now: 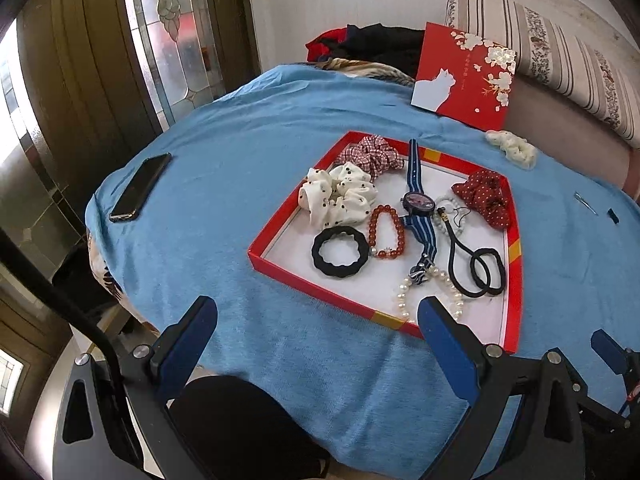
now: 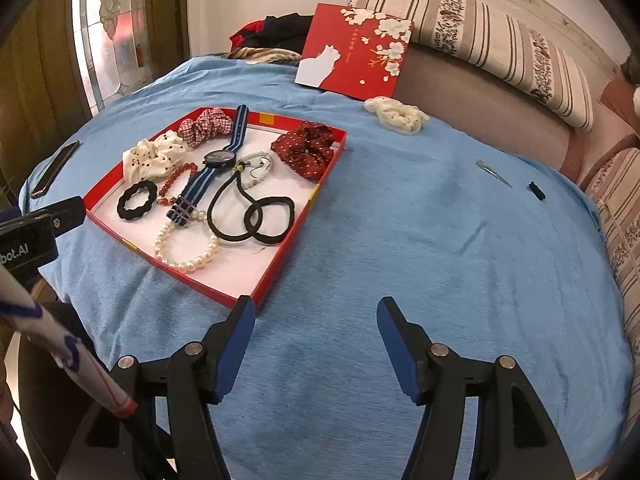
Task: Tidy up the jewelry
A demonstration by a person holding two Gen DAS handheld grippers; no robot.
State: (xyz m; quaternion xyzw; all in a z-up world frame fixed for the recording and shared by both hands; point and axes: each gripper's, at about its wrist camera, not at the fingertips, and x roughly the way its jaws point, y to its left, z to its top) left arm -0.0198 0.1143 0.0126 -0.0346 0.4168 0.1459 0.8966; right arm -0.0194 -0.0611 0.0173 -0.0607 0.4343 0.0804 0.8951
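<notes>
A red tray (image 1: 280, 266) (image 2: 280, 270) with a white floor lies on the blue cloth. It holds scrunchies, a striped-strap watch (image 1: 418, 202) (image 2: 218, 158), a red bead bracelet (image 1: 386, 232), a pearl bracelet (image 2: 186, 256), black hair ties (image 2: 252, 216) and a black ring tie (image 1: 338, 252). Outside the tray lie a cream scrunchie (image 1: 512, 147) (image 2: 398, 116), a silver clip (image 2: 494, 174) and a small black piece (image 2: 536, 191). My left gripper (image 1: 316, 316) is open and empty at the tray's near edge. My right gripper (image 2: 316, 316) is open and empty over bare cloth, right of the tray.
A black phone (image 1: 140, 188) lies at the cloth's left edge. The red lid (image 1: 464, 74) (image 2: 356, 54) with a white cat leans against a striped cushion (image 2: 480, 36) at the back. Dark clothes (image 1: 372, 46) are piled behind. The cloth drops off at the left and near sides.
</notes>
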